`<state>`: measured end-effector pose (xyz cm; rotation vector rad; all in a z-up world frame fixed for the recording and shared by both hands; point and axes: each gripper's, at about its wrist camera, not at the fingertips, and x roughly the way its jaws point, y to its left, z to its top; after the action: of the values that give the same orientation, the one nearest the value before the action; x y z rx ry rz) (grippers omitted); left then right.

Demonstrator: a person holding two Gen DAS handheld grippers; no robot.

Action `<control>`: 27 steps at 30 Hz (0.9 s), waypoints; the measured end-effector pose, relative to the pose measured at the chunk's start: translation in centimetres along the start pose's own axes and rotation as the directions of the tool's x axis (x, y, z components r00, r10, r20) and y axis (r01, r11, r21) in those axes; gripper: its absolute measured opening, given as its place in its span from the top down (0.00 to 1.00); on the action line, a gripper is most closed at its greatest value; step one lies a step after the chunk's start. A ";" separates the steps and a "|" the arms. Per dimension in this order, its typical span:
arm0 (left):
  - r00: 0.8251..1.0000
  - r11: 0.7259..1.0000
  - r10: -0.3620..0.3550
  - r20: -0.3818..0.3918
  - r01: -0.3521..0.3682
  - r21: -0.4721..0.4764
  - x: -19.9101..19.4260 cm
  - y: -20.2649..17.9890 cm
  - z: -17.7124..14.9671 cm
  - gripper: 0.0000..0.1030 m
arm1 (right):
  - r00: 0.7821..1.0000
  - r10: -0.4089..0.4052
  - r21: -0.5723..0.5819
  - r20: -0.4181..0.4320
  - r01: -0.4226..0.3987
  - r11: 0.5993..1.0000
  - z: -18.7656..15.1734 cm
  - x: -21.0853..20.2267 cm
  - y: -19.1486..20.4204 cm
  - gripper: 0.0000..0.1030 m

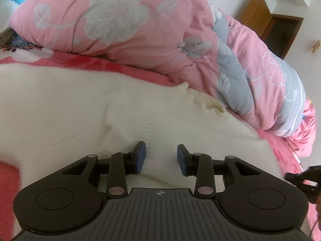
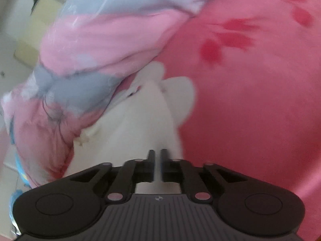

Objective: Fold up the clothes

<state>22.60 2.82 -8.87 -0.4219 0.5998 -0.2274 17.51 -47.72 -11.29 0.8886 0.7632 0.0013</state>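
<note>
Your left claw (image 1: pixel 161 158) is spread, its blue pads (image 1: pixel 141 158) resting on the white sweater (image 1: pixel 80 104) with a low ridge of knit between them, not pinched. The sweater lies across the bed (image 1: pixel 280 150), and its ribbed hem (image 1: pixel 208 100) reaches the foot of the pink quilt (image 1: pixel 140 30), which is heaped along the far side. There's bare pink sheet to the right of the sweater's edge. At the right border a dark blurred shape (image 1: pixel 305 180) is cut off; you can't tell what it is.

Your right claw (image 2: pixel 157 164) is pressed together on a fold of the sweater (image 2: pixel 144 116); white cloth shows in the thin gap. That view is smeared. The quilt (image 2: pixel 90 50) crowds the left, open sheet (image 2: pixel 250 110) lies right.
</note>
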 end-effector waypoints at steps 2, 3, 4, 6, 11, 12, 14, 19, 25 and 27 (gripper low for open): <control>1.000 1.000 0.000 0.000 0.000 -0.001 0.0 0.0 0.0 0.66 | 0.999 0.012 0.038 0.033 -0.013 0.999 -0.3 -1.6 -0.6 0.94; 1.000 1.000 0.000 0.000 0.000 -0.001 0.0 0.0 0.0 0.66 | 0.999 0.012 0.012 0.045 -0.012 1.000 -0.6 -2.3 0.0 0.93; 1.000 1.000 -0.001 0.000 0.001 -0.001 0.0 0.0 0.0 0.66 | 0.998 0.012 -0.013 0.058 -0.012 1.000 -0.8 -2.9 0.6 0.93; 1.000 1.000 -0.001 0.000 0.001 -0.002 0.1 0.0 0.0 0.66 | 0.997 0.056 -0.048 0.044 -0.054 0.997 -1.3 -3.0 1.7 0.93; 1.000 1.000 -0.003 0.001 0.003 -0.004 0.1 0.0 -0.1 0.66 | 1.000 0.010 -0.192 -0.010 -0.012 0.981 -3.0 -2.1 3.2 0.97; 1.000 1.000 -0.004 0.001 0.004 -0.005 0.1 0.0 -0.2 0.66 | 1.000 -0.019 -0.223 -0.003 0.017 0.975 -3.3 -2.2 3.1 1.00; 1.000 1.000 -0.004 0.002 0.004 -0.006 0.1 0.0 -0.2 0.66 | 0.997 -0.076 -0.268 0.031 0.082 0.960 -3.8 -3.1 3.0 1.00; 1.000 1.000 -0.007 0.003 0.007 -0.013 0.1 0.1 -0.2 0.66 | 0.984 -0.114 -0.334 0.137 0.154 0.930 -5.2 -7.8 4.1 0.94; 1.000 1.000 -0.010 0.003 0.010 -0.016 0.1 0.1 -0.2 0.66 | 0.989 -0.147 -0.335 0.017 0.144 0.931 -8.0 -6.9 2.7 0.97; 1.000 1.000 -0.011 0.003 0.011 -0.017 0.1 0.1 -0.2 0.66 | 0.993 -0.117 -0.279 0.027 0.120 0.953 -8.6 -8.7 0.9 0.97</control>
<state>22.56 2.78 -9.15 -0.4415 0.5972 -0.2321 6.17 -43.81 -8.74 0.5717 0.7840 -0.0011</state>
